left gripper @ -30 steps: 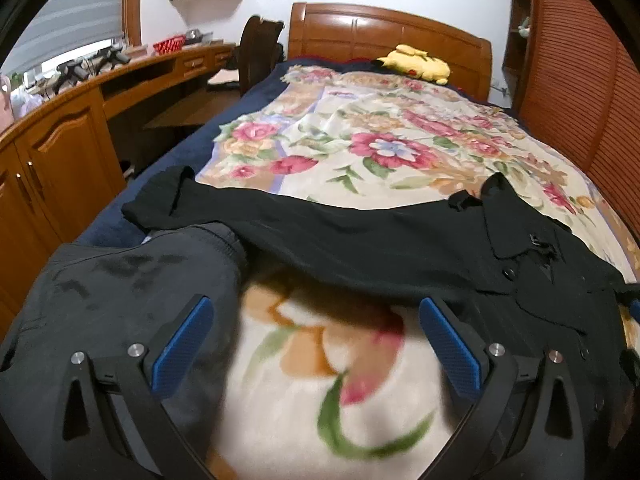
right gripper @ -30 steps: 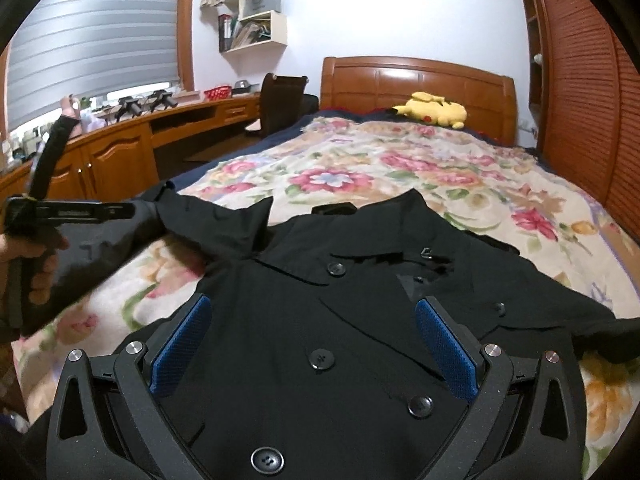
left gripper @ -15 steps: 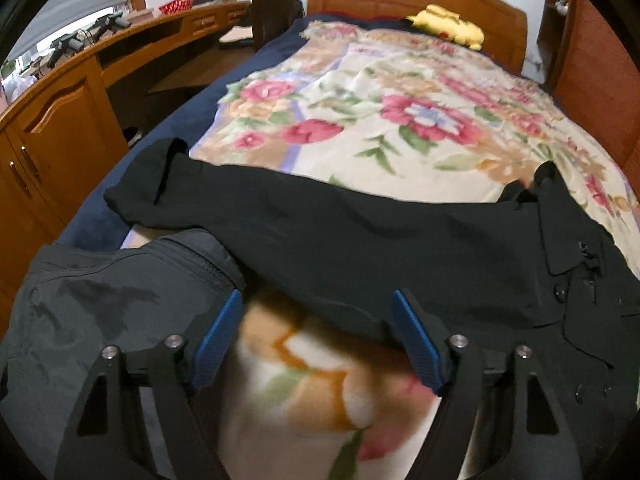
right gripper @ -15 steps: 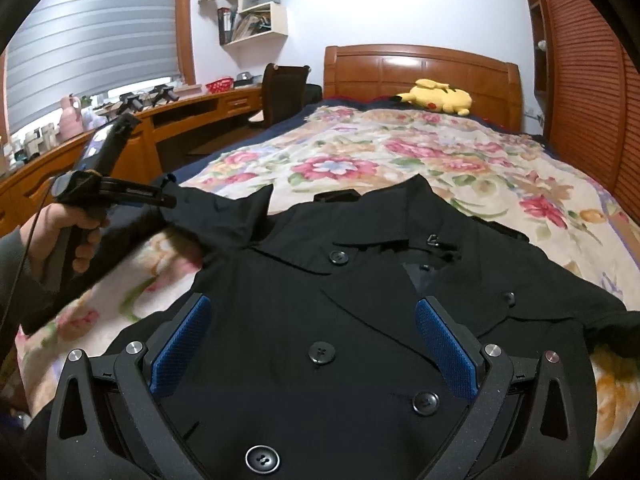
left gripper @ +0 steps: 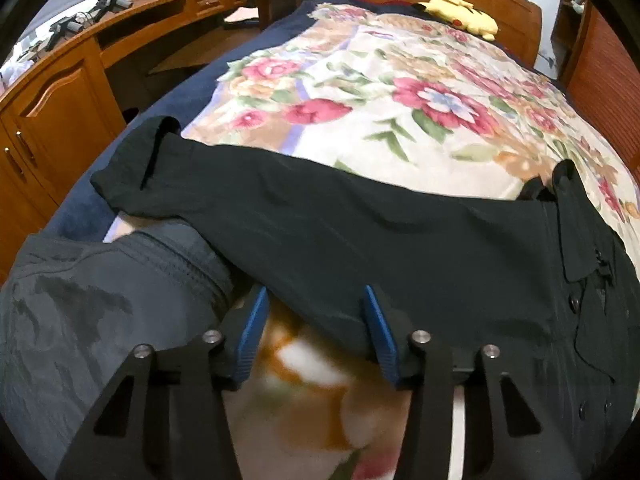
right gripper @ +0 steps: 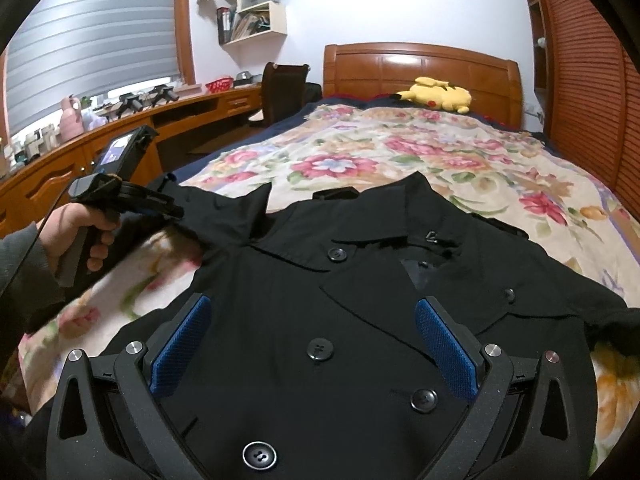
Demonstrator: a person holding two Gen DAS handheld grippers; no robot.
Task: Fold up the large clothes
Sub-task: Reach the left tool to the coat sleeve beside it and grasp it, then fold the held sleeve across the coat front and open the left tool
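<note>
A black double-breasted coat (right gripper: 360, 320) lies front up on the floral blanket (right gripper: 400, 152), collar toward the headboard. Its left sleeve (left gripper: 300, 216) stretches out to the bed's left edge. My left gripper (left gripper: 314, 316) is partly closed, its blue pads at the near edge of that sleeve; the sleeve's hem sits between them. It also shows in the right wrist view (right gripper: 160, 210), held by a hand at the sleeve. My right gripper (right gripper: 312, 344) is open and empty above the coat's buttoned front.
A grey sleeve of the person's arm (left gripper: 100, 300) covers the lower left. A yellow plush toy (right gripper: 436, 96) lies by the wooden headboard (right gripper: 420, 64). A wooden desk and cabinets (left gripper: 60, 92) run along the left; a slatted wardrobe (right gripper: 580, 80) stands on the right.
My left gripper has moved forward to the sleeve's near edge and its jaws have narrowed around the fabric. My right gripper has stayed open over the coat's front.
</note>
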